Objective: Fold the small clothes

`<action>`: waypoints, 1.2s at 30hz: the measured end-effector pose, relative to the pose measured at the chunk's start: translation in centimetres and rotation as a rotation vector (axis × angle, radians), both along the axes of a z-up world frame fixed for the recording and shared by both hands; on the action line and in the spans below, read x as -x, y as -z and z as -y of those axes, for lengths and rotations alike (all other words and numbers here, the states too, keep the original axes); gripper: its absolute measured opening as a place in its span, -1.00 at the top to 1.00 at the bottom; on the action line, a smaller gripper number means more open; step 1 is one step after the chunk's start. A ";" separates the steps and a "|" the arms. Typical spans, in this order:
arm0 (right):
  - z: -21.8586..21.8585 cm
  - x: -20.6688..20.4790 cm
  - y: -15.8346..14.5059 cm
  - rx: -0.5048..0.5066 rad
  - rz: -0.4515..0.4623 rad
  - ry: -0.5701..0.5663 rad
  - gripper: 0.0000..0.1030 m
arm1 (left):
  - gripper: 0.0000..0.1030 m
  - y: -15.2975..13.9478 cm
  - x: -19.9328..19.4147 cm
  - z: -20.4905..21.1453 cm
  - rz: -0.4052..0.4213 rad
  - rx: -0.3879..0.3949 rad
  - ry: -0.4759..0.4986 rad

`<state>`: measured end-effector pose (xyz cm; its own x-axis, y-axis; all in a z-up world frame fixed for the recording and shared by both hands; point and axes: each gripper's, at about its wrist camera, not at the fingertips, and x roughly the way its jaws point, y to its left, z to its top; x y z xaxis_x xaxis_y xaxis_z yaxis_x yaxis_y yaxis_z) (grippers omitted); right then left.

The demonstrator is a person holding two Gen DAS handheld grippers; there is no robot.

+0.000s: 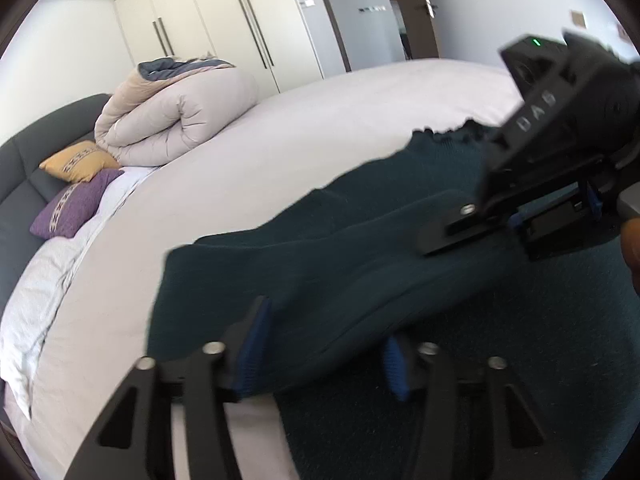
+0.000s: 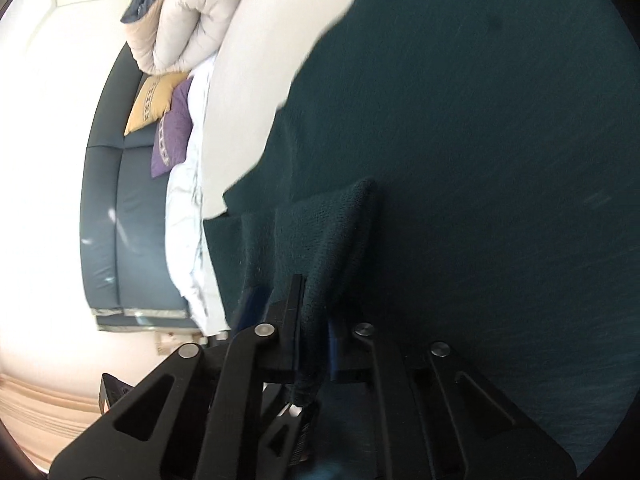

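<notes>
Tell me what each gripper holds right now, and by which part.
The right gripper pinches a raised fold of the dark teal garment. The left gripper is open astride a folded edge, holding nothing.

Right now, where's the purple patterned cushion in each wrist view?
Left wrist: purple patterned cushion at the left edge, against the dark headboard, below the yellow cushion.
Right wrist: same cushion upper left, view rolled sideways, beside the yellow cushion.
Shared landmark: the rolled pale quilted duvet next to both cushions.
</notes>
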<state>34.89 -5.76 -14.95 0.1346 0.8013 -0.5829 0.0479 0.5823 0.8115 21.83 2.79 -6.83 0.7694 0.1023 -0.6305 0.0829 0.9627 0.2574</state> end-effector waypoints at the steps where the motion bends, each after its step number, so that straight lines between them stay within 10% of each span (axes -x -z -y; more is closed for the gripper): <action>1: 0.8 -0.3 -0.6 0.023 0.024 0.014 0.86 | -0.22 -0.5 0.3 -0.3 0.007 0.025 -0.002; 6: 7.0 0.2 -4.6 0.142 0.108 0.106 0.86 | -0.22 -2.3 1.7 -2.7 -0.008 0.228 -0.019; 15: 14.7 -2.4 -6.9 0.330 0.148 0.227 0.86 | 0.53 -3.0 0.8 -10.0 -0.063 0.589 -0.226; 22: 15.4 -2.5 -6.6 0.332 0.159 0.253 0.86 | 0.63 -5.0 -3.4 -7.5 -0.047 0.533 -0.157; 30: 17.0 -1.9 -6.5 0.343 0.162 0.276 0.86 | 0.68 1.0 -8.2 -4.0 -0.217 0.422 -0.128; 36: 19.2 0.6 -5.0 0.279 0.125 0.305 0.86 | 0.67 2.2 -7.6 -4.2 -0.178 0.421 -0.109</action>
<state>34.24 -24.99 -9.91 0.4243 0.5277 -0.7358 0.1637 0.7545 0.6355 29.45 7.02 -9.04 0.6448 -0.1168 -0.7554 -0.0169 0.9858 -0.1669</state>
